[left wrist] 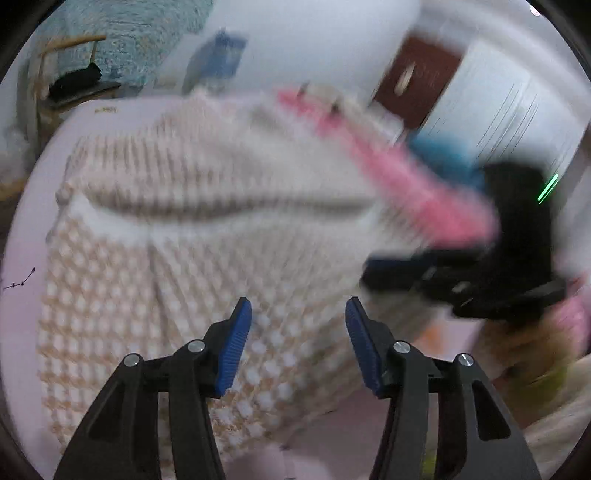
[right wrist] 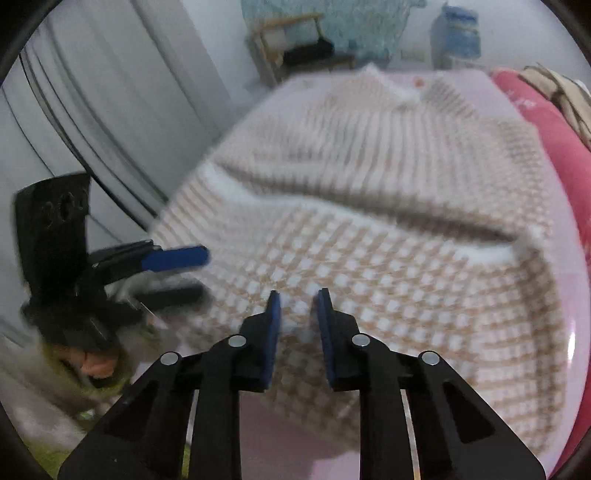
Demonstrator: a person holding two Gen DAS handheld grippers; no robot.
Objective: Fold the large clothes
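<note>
A large beige-and-white checked knit garment lies on a pale pink surface, with a fold running across its middle. My left gripper hovers over the garment's near part, open, with nothing between its blue pads. It also shows at the left in the right wrist view, beside the garment's left edge. My right gripper is above the near checked part, its jaws narrowly apart and gripping nothing. It appears blurred at the right in the left wrist view.
A pink-red blanket lies along the garment's right side. Beyond the far edge stand a wooden chair and a blue water bottle. Pale curtains hang at the left. Both views are motion-blurred.
</note>
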